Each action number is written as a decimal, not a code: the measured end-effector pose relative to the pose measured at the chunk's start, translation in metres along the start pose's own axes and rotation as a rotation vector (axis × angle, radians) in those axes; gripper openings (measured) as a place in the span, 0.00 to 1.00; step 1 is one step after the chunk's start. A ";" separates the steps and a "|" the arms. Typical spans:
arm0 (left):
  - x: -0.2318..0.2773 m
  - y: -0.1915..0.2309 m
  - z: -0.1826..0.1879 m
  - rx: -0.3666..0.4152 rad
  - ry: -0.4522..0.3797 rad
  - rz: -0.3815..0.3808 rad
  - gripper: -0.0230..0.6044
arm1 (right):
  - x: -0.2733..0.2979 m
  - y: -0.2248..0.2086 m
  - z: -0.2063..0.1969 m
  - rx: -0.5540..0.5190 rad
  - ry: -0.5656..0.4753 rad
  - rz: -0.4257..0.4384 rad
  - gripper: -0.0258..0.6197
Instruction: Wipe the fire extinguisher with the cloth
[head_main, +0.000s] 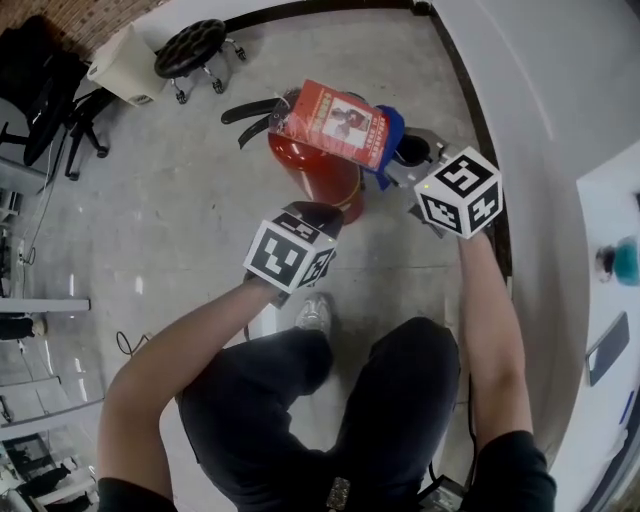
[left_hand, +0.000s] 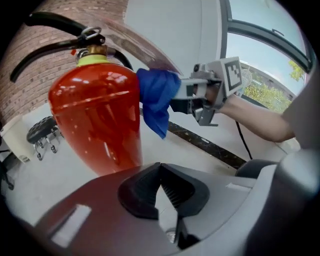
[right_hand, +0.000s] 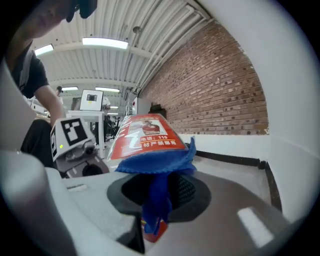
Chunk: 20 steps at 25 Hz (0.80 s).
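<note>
Near wall (head_main: 560, 120): right gripper (right_hand: 157, 192) fingers (right_hand: 189, 191) pinch cloth (left_hand: 157, 97) against fire extinguisher (left_hand: 95, 115); left gripper (left_hand: 161, 192) fingers (left_hand: 140, 192) together.

The cloth (head_main: 392, 132) touches the right side of the fire extinguisher (head_main: 322, 178); a stool (head_main: 190, 47) stands behind, leftward.

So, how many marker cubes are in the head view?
2. The left gripper's cube is near the red fire extinguisher; the right gripper's cube is beside the blue cloth. None seems hidden.
</note>
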<state>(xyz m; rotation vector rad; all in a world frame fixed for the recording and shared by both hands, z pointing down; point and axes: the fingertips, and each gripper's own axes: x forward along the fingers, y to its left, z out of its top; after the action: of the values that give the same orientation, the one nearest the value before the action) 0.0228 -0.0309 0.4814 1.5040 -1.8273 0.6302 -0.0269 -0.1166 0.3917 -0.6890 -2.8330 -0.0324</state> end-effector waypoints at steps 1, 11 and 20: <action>0.002 -0.005 -0.001 0.004 0.007 -0.013 0.05 | 0.001 -0.007 0.007 0.028 -0.035 -0.017 0.17; 0.030 -0.016 -0.014 -0.068 0.018 -0.003 0.05 | 0.021 -0.026 -0.031 0.275 -0.130 -0.091 0.17; 0.068 -0.009 -0.068 -0.188 0.052 0.027 0.05 | 0.055 -0.020 -0.167 0.445 0.039 -0.110 0.17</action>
<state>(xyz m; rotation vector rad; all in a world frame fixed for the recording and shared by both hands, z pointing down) 0.0377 -0.0272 0.5763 1.3295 -1.8155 0.4909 -0.0483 -0.1223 0.5678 -0.4266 -2.6933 0.5418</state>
